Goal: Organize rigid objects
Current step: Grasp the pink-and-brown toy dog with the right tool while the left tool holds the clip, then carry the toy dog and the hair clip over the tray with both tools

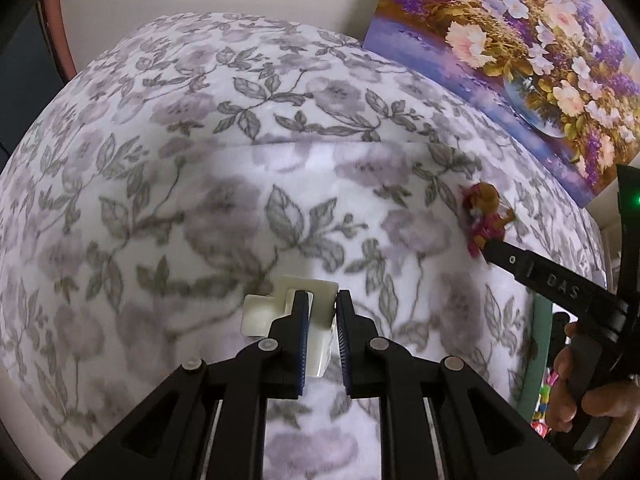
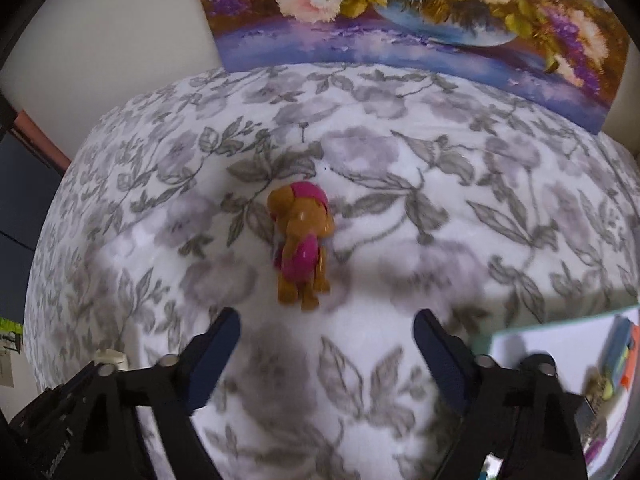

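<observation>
Black fingers [image 1: 303,344] of the left gripper [image 1: 323,300] were clamped on one cream-white plastic piece [image 1: 276,310], blocky and stepped in outline, its lower part hidden behind the blue-edged pads. Across the bed, the right gripper [image 2: 326,328] had its fingers spread wide with nothing between them; no earlier view was available to show their movement. Just beyond its tips lay the single toy dog figure [image 2: 301,246], glossy tan plastic with a pink cap and vest, resting on the cover and seen from behind, so its face was hidden. From the left wrist view, one finger of the right gripper appeared to meet the toy's lower end, though contact could not be confirmed. A hand [image 1: 576,384] gripped that tool's handle at the frame's edge. One soft white bedspread [image 1: 200,160], printed with grey leaves and mauve blooms, covered the surface. At lower right, a pale container [image 2: 560,336] with bright, blurred contents was cut off. Farthest back, one flower painting [image 2: 400,20] leaned against the wall.
</observation>
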A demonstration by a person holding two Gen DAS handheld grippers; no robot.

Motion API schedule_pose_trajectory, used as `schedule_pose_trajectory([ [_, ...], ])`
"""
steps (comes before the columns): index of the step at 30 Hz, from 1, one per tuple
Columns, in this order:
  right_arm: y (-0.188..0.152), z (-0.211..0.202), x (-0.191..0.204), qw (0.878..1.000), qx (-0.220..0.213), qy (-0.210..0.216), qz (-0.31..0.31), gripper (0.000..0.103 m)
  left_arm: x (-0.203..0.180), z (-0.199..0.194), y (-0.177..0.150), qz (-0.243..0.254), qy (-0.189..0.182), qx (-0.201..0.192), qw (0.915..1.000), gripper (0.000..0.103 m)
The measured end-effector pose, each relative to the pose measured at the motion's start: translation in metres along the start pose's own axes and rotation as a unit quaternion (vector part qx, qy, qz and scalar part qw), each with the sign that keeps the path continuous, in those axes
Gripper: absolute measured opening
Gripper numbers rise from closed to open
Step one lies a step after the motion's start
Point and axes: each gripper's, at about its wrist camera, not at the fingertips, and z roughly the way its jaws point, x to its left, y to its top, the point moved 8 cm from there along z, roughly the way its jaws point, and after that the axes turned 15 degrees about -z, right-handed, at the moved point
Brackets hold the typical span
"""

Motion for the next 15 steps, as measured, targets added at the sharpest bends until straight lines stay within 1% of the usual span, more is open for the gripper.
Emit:
schedule_pose_trajectory([
  [2,0.006,0.008,-0.001,1.0,0.002,0.0,0.002,0.079,-0.001,0.005,0.004,-0.001,0.0,0.001,1.0,0.014],
  [4,0.012,0.015,-0.001,1.0,0.006,0.0,0.003,0.07,-0.002,0.009,0.008,-0.001,0.001,0.001,1.0,0.014],
  [11,0.025,0.03,0.002,1.0,0.01,-0.003,-0.003,0.058,-0.006,0.013,0.016,0.004,0.005,-0.002,1.0,0.014],
  [13,0.026,0.033,0.005,1.0,0.014,-0.002,-0.006,0.048,-0.005,0.013,0.016,0.004,0.006,-0.002,1.0,0.014],
  [14,0.027,0.034,0.006,1.0,0.013,0.002,-0.006,0.045,-0.005,0.012,0.016,0.004,0.007,-0.002,1.0,0.014],
  [15,0.027,0.034,0.008,1.0,0.012,0.005,-0.009,0.035,-0.005,0.012,0.016,0.004,0.008,-0.002,1.0,0.014],
])
